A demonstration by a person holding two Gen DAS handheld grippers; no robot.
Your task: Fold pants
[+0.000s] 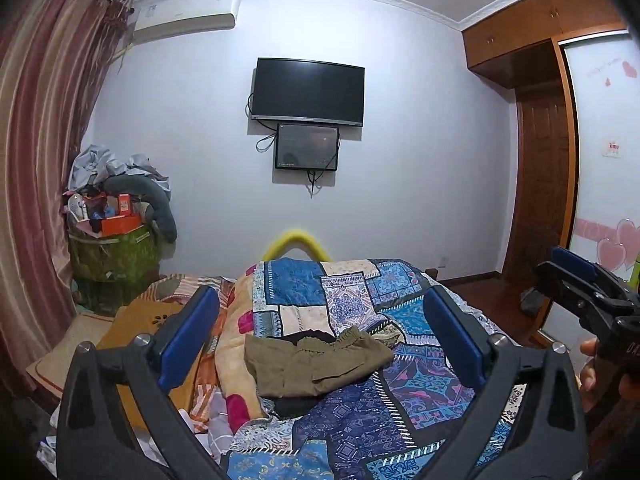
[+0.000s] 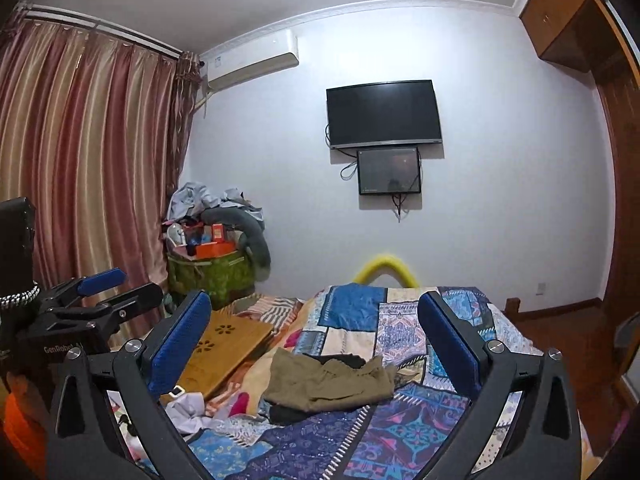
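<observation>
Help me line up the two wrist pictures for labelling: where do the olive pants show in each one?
Left wrist view: the olive pants lie folded on the patchwork quilt, low and centre, between the open left gripper fingers.
Right wrist view: the olive pants lie low and centre on the quilt, between the open right gripper fingers.
Shared landmark: the wall television, above the pants in both.

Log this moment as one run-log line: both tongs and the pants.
left tongs: open, empty | right tongs: open, empty | olive pants: folded bundle on patchwork quilt, untouched | dark garment: beneath pants
</observation>
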